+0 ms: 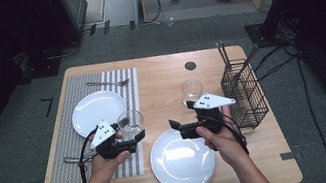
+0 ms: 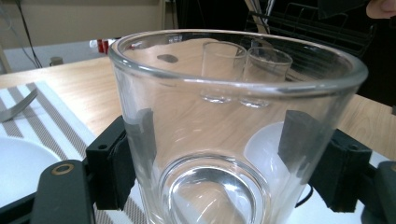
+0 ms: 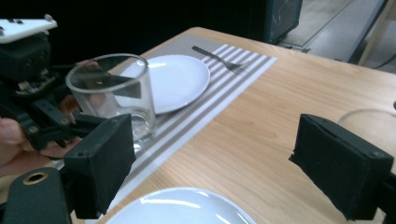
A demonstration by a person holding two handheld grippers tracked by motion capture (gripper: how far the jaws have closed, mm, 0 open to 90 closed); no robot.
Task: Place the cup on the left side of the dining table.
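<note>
Two clear drinking glasses stand on the pale wooden counter [image 1: 158, 74]. One clear round drinking glass [image 1: 130, 123] sits between the jaws of the left tool [image 1: 139, 135], at the right edge of the grey-and-white striped placemat [image 1: 62, 150]. In the left gripper view that glass [image 2: 224, 135] stands upright with a black pad pressed against its wall on each side, so the left tool is grasping it. From the right gripper view the same glass [image 3: 114, 95] rests with its base on the striped mat, just beside a white round plate [image 3: 180, 79] that lies on the mat, with a metal fork [image 3: 219, 58] lying beyond the plate.

The right tool [image 1: 175, 124] hangs over the far rim of a second, larger white round plate [image 1: 183, 161] at the near edge of the counter. Its jaws stand wide apart with bare wood between them: it is released and holds nothing.

The other clear drinking glass [image 1: 192, 90] stands near the middle of the counter, just beyond the right tool and left of a black wire basket [image 1: 245, 94] at the counter's right edge. Both forearms come in from the near side, one hand on each tool.
</note>
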